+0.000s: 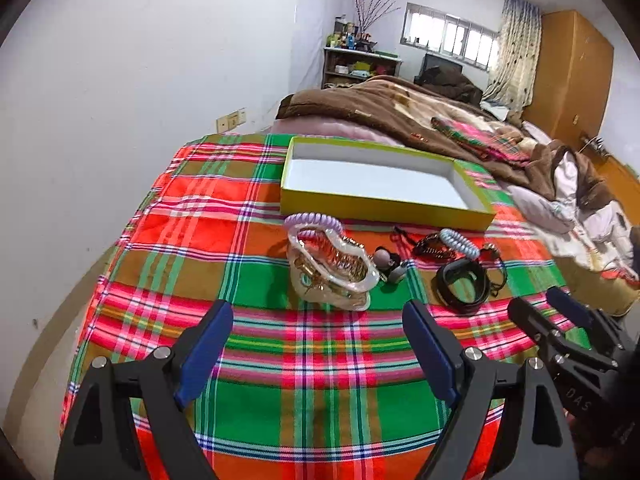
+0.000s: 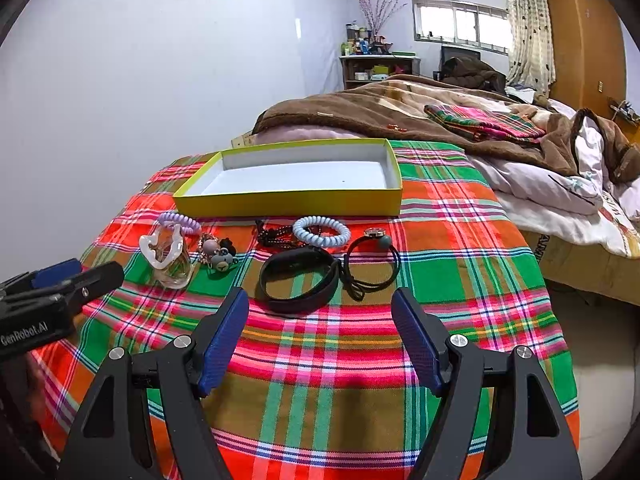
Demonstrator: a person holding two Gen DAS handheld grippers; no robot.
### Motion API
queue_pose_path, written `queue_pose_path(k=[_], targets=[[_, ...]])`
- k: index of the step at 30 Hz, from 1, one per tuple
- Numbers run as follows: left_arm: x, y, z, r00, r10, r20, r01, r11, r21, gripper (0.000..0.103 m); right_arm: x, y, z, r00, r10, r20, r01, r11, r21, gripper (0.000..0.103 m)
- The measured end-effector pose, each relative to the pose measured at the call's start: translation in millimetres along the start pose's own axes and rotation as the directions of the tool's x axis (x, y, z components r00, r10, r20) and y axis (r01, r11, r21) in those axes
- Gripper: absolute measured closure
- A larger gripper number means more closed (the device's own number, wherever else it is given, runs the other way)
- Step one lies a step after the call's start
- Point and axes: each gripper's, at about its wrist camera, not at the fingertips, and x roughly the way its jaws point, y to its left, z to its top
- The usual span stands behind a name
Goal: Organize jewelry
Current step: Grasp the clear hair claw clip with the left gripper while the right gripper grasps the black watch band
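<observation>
An empty yellow box [image 1: 384,207] [image 2: 288,200] with a white inside lies on the plaid cloth. In front of it stand a glass vase of gold jewelry [image 1: 332,272] [image 2: 168,254], a purple coil tie [image 1: 314,221] [image 2: 180,222], bear charm ties [image 2: 220,254], a dark bead bracelet [image 2: 276,236], a pale blue coil tie [image 1: 460,242] [image 2: 322,231], a black band [image 1: 462,284] [image 2: 298,278] and a black cord tie [image 2: 370,266]. My left gripper [image 1: 318,320] is open, just short of the vase. My right gripper [image 2: 320,306] is open, just short of the black band.
The plaid cloth [image 1: 280,360] covers a table beside a white wall on the left. A bed with brown blankets [image 2: 400,112] lies behind and to the right. The table's right edge drops to the floor [image 2: 600,340].
</observation>
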Motion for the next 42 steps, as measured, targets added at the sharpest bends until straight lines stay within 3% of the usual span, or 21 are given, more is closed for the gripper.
queue_pose_path(k=[5, 13, 19, 23, 26, 32, 37, 39, 42], targets=[[9, 14, 7, 0.997, -0.038, -0.061, 0.036, 0.999, -0.036, 0.015, 6, 3, 6, 0.999, 0.035, -0.005, -0.035, 0.999, -0.039, 0.029], [21, 35, 18, 0.992, -0.069, -0.106, 0.060, 0.994, -0.087, 0.015, 25, 22, 18, 0.985, 0.159, -0.070, -0.169, 0.971, -0.171, 0.029], [31, 45, 27, 0.982, -0.115, -0.149, 0.092, 0.984, -0.154, 0.015, 50, 32, 22, 0.976, 0.172, -0.135, -0.197, 0.959, -0.203, 0.049], [41, 39, 32, 0.979, -0.116, -0.170, 0.093, 0.986, -0.141, 0.017, 62, 35, 21, 0.968, 0.179, -0.177, -0.216, 0.953, -0.214, 0.066], [52, 36, 33, 0.971, -0.132, -0.199, 0.103, 0.984, -0.149, 0.019, 66, 36, 18, 0.965, 0.172, -0.200, -0.215, 0.952, -0.217, 0.067], [66, 31, 32, 0.965, -0.113, -0.236, 0.082, 0.987, -0.138, 0.022, 77, 40, 18, 0.964, 0.140, -0.225, -0.195, 0.949, -0.249, 0.075], [76, 32, 31, 0.963, -0.068, -0.262, 0.035, 0.991, -0.129, 0.023, 80, 42, 17, 0.970, 0.108, -0.220, -0.168, 0.947, -0.275, 0.076], [78, 32, 31, 0.963, -0.051, -0.263, 0.019, 0.992, -0.121, 0.024, 81, 42, 17, 0.970, 0.104, -0.221, -0.165, 0.945, -0.282, 0.084], [79, 34, 30, 0.963, -0.012, -0.268, -0.014, 0.995, -0.096, 0.026, 81, 41, 17, 0.973, 0.085, -0.215, -0.146, 0.947, -0.286, 0.084]])
